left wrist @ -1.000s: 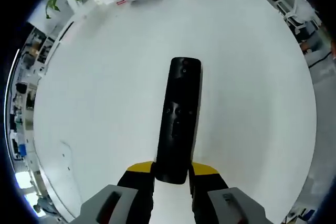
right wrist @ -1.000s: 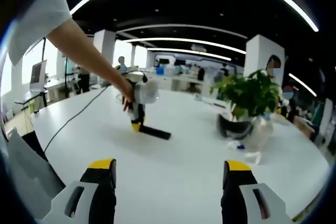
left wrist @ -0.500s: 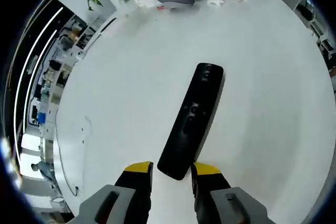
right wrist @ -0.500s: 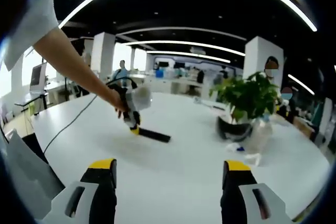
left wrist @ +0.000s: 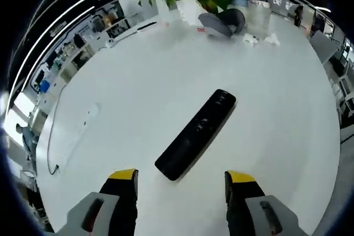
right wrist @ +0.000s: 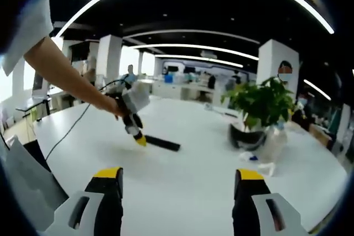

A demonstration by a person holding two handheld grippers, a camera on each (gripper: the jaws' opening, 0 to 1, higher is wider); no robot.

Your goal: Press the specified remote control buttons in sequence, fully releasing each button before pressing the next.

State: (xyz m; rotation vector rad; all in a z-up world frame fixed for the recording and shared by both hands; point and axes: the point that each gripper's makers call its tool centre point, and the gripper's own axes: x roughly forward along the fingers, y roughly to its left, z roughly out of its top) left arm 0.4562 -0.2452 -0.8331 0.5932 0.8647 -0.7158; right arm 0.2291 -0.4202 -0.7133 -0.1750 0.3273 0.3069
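A long black remote control [left wrist: 195,135] lies flat on the white table [left wrist: 121,98], slanting from lower left to upper right in the left gripper view. My left gripper [left wrist: 181,181] stands open just behind its near end, the yellow-tipped fingers apart and touching nothing. In the right gripper view the remote [right wrist: 162,143] lies far off on the table, with a person's arm [right wrist: 66,75] holding the left gripper [right wrist: 133,128] tilted over its left end. My right gripper [right wrist: 177,183] is open, well back from the remote, nothing between its fingers.
A potted green plant [right wrist: 264,106] stands at the table's far side, with a grey object [left wrist: 221,23] and white scraps [left wrist: 260,40] beside it. A cable [right wrist: 72,131] runs along the table's left. Office desks and pillars fill the background.
My left gripper has let go of the remote's near end, opened wide and drawn back. The remote now lies free on the table. The right gripper has held still.
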